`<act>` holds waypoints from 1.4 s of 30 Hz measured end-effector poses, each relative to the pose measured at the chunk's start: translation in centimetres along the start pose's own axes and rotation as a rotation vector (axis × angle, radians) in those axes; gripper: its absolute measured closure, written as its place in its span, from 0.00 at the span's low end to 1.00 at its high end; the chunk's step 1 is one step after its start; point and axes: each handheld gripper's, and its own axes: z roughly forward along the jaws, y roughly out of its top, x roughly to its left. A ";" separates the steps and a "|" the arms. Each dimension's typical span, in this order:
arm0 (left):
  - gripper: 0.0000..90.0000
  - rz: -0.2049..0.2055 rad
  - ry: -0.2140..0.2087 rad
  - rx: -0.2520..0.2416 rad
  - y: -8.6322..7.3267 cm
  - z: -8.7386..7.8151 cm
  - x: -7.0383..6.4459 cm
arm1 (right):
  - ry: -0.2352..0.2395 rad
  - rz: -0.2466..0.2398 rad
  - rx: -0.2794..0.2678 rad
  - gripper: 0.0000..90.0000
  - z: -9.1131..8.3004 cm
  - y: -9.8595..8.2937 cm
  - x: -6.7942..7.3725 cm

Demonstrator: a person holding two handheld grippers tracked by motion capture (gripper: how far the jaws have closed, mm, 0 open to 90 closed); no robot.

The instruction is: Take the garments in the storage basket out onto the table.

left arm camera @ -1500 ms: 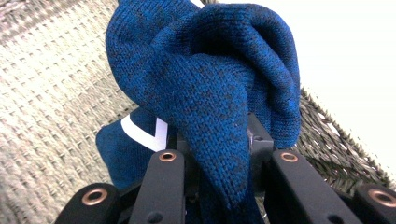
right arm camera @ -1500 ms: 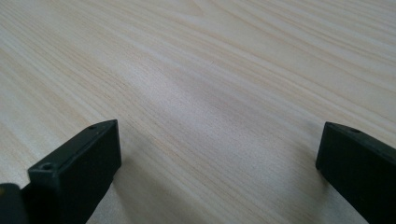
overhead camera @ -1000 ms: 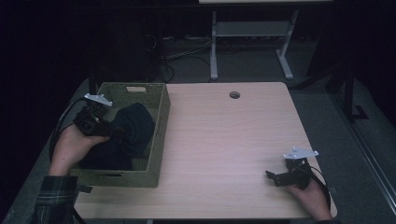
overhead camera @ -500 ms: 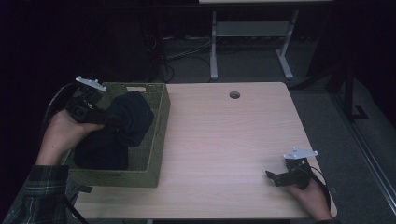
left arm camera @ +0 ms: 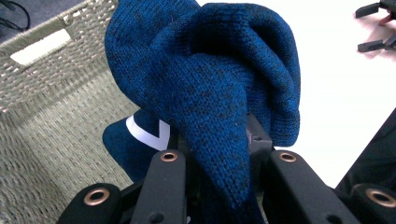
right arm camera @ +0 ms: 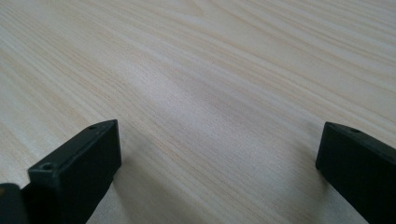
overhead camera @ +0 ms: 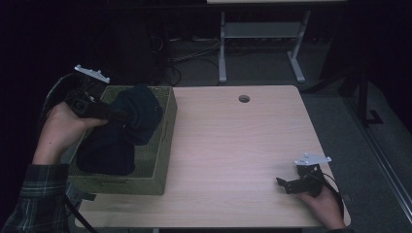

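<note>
The left gripper (overhead camera: pixel 94 108) is clenching its jaws on a fold of the dark blue knit garment (left arm camera: pixel 210 88), holding it bunched above the woven basket (overhead camera: pixel 165 141) at the surface's left edge. The right gripper (overhead camera: pixel 291 185) is resting with jaws spread on the bare wooden surface (overhead camera: pixel 233 145) near the front right corner, well apart from the basket.

The woven basket (overhead camera: pixel 160 145) takes up the table's (overhead camera: pixel 233 145) left edge, its walls closing in the room inside. A dark blue knit garment (overhead camera: pixel 131 121) fills most of that room and bulges above the rim at the far end, pinched in the left gripper (overhead camera: pixel 104 110). From the basket's right wall to the table's right edge the wood lies bare. The right gripper (overhead camera: pixel 286 184), jaws spread, rests by the near right corner.
</note>
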 end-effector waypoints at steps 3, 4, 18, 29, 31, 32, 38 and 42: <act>0.83 0.006 -0.009 -0.005 0.6 -0.1 -0.4 | 0.000 0.000 0.000 0.00 0.0 0.0 0.0; 0.83 0.006 -0.009 -0.005 0.6 -0.1 -0.4 | 0.000 0.000 0.000 0.00 0.0 0.0 0.0; 0.83 0.068 -0.028 -0.022 4.2 -0.4 -2.9 | -0.001 -0.001 -0.001 0.00 0.0 0.0 0.0; 0.83 0.113 -0.067 -0.041 7.0 0.5 -5.2 | -0.001 0.000 -0.001 0.00 0.0 0.0 0.0; 0.83 0.118 -0.067 -0.046 7.3 0.6 -5.4 | -0.001 -0.001 0.000 0.00 0.0 0.0 0.0; 0.83 0.121 -0.071 -0.047 7.5 0.8 -5.6 | -0.001 0.000 0.000 0.00 0.0 0.0 0.0; 0.83 0.134 -0.091 -0.060 8.5 1.7 -6.5 | -0.001 0.000 0.000 0.00 0.0 0.0 0.0; 0.83 0.147 -0.100 -0.059 9.2 2.6 -7.2 | -0.001 0.000 0.000 0.00 0.0 0.0 0.0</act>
